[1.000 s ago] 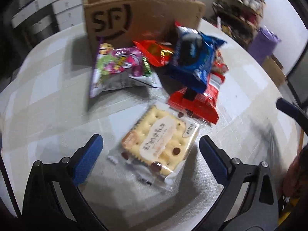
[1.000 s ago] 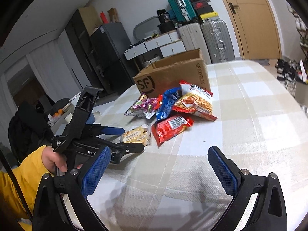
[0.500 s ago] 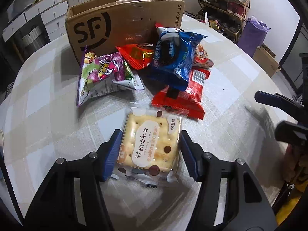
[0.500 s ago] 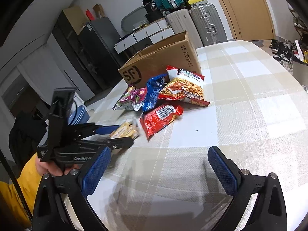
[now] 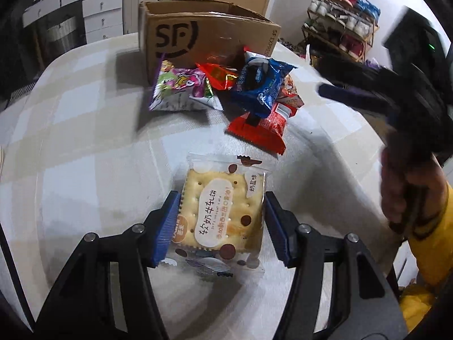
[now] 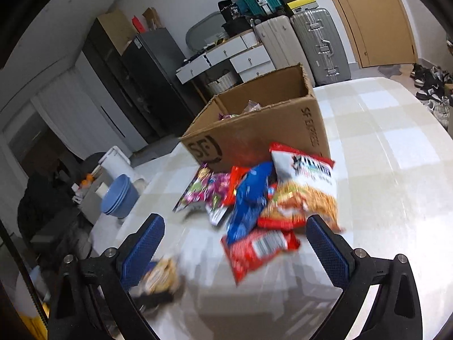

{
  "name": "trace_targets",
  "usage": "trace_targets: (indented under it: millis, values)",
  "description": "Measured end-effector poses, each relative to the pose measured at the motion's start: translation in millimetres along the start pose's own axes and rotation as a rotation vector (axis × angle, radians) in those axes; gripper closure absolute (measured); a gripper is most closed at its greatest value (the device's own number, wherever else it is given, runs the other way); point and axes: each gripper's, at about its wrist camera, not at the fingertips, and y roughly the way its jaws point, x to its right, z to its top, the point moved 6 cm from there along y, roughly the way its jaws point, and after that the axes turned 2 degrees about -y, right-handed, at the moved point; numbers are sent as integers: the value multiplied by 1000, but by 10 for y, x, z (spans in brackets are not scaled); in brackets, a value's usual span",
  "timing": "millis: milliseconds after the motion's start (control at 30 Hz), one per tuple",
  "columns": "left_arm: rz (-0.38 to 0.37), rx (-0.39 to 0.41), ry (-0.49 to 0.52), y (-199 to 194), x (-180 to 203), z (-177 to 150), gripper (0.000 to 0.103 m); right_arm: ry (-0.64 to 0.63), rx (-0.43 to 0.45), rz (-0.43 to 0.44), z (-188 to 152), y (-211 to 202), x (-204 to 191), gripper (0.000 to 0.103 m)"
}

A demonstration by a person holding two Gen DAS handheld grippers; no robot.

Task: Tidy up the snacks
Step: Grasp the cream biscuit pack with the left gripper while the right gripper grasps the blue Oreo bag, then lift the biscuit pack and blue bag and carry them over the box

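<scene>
One cracker packet pinched, five snack bags waiting by one box.
The left gripper (image 5: 220, 223) clamps the cracker packet (image 5: 220, 212) on the table (image 5: 85, 155); the right gripper (image 6: 235, 240) hangs spread and empty over the snack pile (image 6: 260, 201) beside the cardboard box (image 6: 254, 136).

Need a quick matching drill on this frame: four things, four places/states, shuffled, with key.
Things:
1. cracker packet
2. blue snack bag
3. cardboard box
4. right claw

Places or states:
A. open-topped, behind the snack pile
B. open, nothing between its pads
C. pinched between the left claw's pads
D. lying on top of the red packet

Pairs: 1-C, 2-D, 3-A, 4-B
</scene>
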Motion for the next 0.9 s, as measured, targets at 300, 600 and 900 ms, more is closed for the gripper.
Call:
trace_targets:
  millis: [300, 600, 900]
  values:
    - [-47, 8, -68, -211, -165, -492, 47, -81, -42, -22, 173, 407, -128, 21]
    - [-86, 19, -67, -327, -146, -630, 47, -179, -152, -97, 32, 709, -197, 63]
    - [-85, 29, -92, -354, -180, -637, 47, -117, -121, -47, 0, 637, -138, 79]
